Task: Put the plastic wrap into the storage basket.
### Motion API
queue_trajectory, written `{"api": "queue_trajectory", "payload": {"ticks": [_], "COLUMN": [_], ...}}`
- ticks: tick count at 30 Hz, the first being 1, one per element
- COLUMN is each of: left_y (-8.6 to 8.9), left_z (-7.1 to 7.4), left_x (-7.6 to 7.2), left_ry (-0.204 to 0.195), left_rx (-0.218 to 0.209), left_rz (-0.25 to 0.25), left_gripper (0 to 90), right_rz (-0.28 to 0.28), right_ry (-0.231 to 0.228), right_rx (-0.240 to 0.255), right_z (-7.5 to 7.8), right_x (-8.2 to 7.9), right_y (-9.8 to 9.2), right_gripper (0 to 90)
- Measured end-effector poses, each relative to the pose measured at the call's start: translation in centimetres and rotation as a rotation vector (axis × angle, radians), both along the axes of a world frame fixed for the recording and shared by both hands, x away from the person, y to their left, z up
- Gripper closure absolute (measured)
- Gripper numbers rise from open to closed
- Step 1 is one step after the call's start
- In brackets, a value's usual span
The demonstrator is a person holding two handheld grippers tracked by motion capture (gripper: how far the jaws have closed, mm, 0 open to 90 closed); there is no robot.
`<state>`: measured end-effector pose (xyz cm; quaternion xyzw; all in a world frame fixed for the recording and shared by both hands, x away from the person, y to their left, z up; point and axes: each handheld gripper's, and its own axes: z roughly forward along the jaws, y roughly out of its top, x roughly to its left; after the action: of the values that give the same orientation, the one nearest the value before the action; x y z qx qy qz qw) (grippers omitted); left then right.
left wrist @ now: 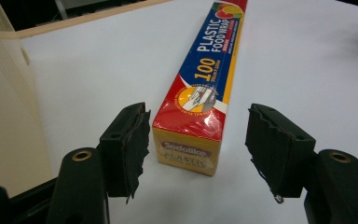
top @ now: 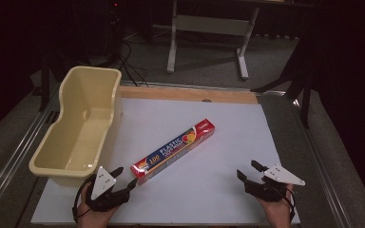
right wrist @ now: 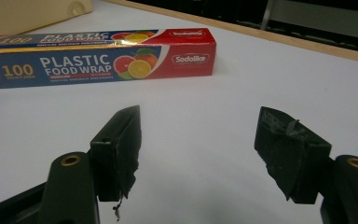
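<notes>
A long red, blue and yellow box of plastic food wrap lies slantwise on the white table top. My left gripper is at the box's near end. In the left gripper view the box runs away from the gripper, its end face in line with the gap, and neither pad touches it. The jaws stand open. My right gripper hovers open over bare table at the right, well apart from the box. In the right gripper view the box lies crosswise beyond the empty gripper.
A cream plastic tub, empty, stands along the table's left side, close to my left gripper; its wall shows beside the left jaw. A wooden strip edges the table's far side. Beyond it stand desk legs on the floor.
</notes>
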<state>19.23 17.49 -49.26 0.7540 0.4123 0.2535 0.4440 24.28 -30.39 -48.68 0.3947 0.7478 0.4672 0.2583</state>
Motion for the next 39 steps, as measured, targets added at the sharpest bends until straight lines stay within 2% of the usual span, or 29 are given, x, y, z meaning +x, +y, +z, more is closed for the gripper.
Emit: {"api": "queue_trajectory", "payload": {"ticks": [6, 8, 13, 18, 23, 28, 31, 36, 39], "left_y": [0.2, 0.4, 0.7, 0.6, 0.2, -0.6, -0.9, -1.1, -1.4], "left_z": [-0.1, -0.1, -0.4, -0.5, -1.0, -1.4, -1.6, -2.1, -2.5], "left_x": [0.1, 0.4, 1.0, 1.4, 2.1, 2.3, 2.4, 2.4, 2.5], "left_ry": [-0.004, 0.005, 0.020, 0.009, 0.036, 0.041, 0.041, 0.068, 0.082], "left_rx": [-0.001, -0.005, -0.006, 0.028, 0.090, 0.168, 0.186, 0.197, 0.224], "left_rz": [0.015, 0.033, 0.041, 0.064, 0.100, 0.123, 0.126, 0.141, 0.141], "left_gripper": [39.6, 41.6, 49.7, 68.1, 90.0, 90.0, 90.0, 90.0, 90.0], "right_rz": [-0.004, -0.003, -0.001, -0.005, -0.004, -0.004, -0.004, -0.004, -0.003], "right_ry": [0.002, 0.006, 0.006, 0.010, 0.007, 0.009, 0.009, 0.007, 0.009], "right_rx": [0.010, 0.009, 0.001, 0.017, 0.016, 0.015, 0.016, 0.018, 0.012], "right_z": [0.0, 0.0, -0.1, -0.1, -0.1, -0.1, -0.1, -0.1, -0.1], "right_x": [0.0, 0.1, 0.1, 0.2, 0.2, 0.2, 0.2, 0.2, 0.2], "right_y": [-0.1, 0.0, 0.1, 0.0, 0.0, 0.0, -0.1, -0.1, 0.0], "right_gripper": [31.1, 31.1, 31.1, 31.1, 31.1, 31.2, 31.4, 31.6, 31.9]}}
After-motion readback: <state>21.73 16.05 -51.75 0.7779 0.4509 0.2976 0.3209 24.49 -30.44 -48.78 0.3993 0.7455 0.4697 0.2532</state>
